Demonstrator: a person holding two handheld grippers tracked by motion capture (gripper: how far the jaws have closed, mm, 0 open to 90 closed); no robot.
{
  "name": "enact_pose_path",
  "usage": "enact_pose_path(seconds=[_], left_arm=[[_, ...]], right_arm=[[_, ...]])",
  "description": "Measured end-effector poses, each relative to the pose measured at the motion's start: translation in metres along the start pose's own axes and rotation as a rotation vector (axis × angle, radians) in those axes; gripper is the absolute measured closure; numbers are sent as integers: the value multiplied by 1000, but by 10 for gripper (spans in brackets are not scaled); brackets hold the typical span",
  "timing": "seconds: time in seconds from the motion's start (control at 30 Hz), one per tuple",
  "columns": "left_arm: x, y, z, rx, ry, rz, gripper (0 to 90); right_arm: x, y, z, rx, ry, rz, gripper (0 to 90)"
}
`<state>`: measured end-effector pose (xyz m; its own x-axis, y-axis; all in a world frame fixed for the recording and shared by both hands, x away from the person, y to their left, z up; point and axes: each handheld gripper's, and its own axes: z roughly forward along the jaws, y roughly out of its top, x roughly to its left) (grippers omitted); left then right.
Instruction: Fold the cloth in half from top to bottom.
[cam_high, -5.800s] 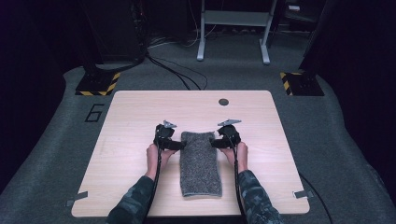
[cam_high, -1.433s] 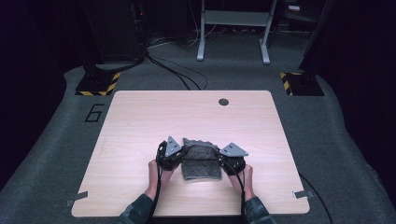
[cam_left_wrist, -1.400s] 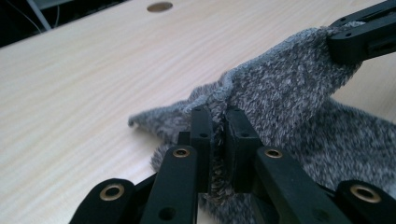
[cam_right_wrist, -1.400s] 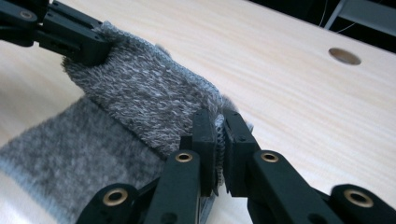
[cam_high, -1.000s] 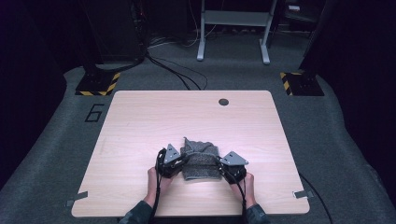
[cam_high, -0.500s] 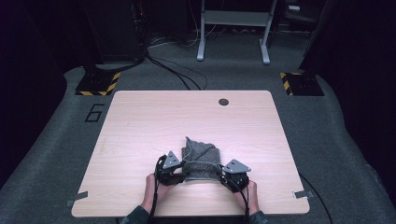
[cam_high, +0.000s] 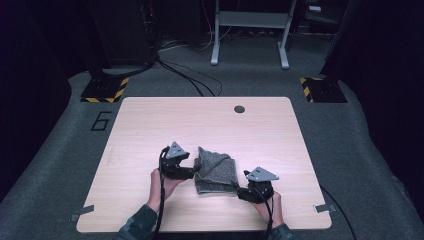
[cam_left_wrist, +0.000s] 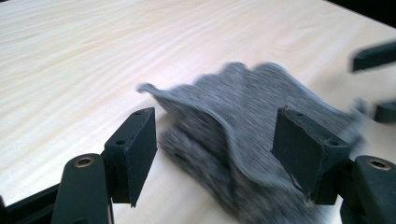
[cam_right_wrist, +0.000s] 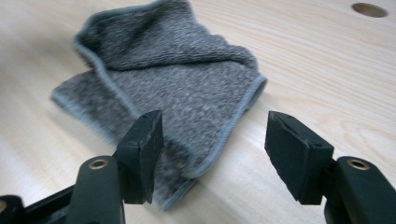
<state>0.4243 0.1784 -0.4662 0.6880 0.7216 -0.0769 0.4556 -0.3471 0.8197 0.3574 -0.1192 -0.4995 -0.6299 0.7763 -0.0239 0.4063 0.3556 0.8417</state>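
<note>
Both tongs apart beside folded grey towel (cam_high: 216, 171) on table (cam_high: 150, 125)

Single readable mark: large dark numeral "6" (cam_high: 101, 121) on grey floor mat (cam_high: 60, 165), just off table's far left corner, as seen in high view. Black-and-yellow hazard stripes (cam_high: 106, 95) on base plate at far left of mat; same striping (cam_high: 306, 86) on base at far right. These are warning patterns, no wording. No brand, label or lettering legible on table top, cloth or grippers in gripper views.
</note>
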Motion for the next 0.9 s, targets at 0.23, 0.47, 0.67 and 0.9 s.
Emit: enact_pose_path(seconds=[0.23,0.47,0.67,0.9], left_arm=[[14,11,34,48,23,-95,303],[18,14,58,133,34,-111,369],[12,9,63,155,49,-106,632],[6,12,58,102,54,-67,854]], right_arm=[[-5,4,10,-3,-53,56,364],[-5,4,12,1,-53,61,366],[-4,-1,18,19,-58,61,374],[-2,-4,24,58,-57,50,379]])
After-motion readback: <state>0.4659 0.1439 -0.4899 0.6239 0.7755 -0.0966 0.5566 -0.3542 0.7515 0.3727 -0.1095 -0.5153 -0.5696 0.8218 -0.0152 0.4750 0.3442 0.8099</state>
